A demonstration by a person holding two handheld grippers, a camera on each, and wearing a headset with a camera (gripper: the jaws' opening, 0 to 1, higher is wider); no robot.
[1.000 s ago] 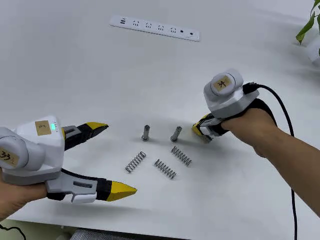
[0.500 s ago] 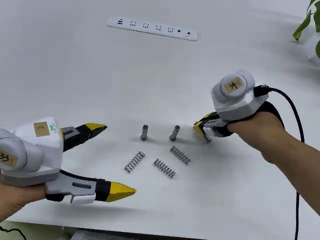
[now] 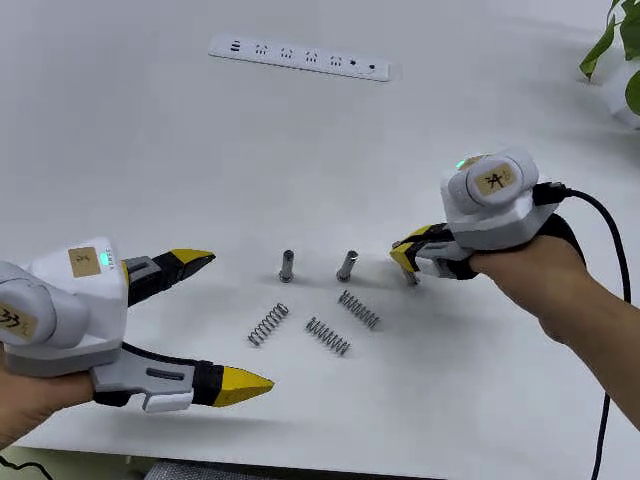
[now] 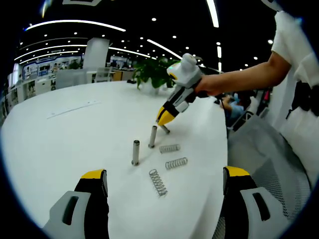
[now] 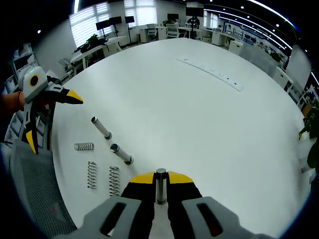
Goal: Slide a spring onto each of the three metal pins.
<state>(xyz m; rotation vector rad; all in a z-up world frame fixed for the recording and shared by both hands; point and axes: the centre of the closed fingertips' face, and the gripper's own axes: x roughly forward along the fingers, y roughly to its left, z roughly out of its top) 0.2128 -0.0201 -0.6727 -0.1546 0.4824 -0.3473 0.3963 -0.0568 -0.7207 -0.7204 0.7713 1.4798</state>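
On the white counter (image 3: 200,150) three springs (image 3: 327,336) lie loose just in front of two upright metal pins (image 3: 287,265), while the third pin (image 5: 160,185) sits pinched in the right claw (image 3: 408,260) beside them, and the left claw (image 3: 236,319) hovers spread wide nearby.

Plant (image 3: 598,52) partly off-frame, right edge
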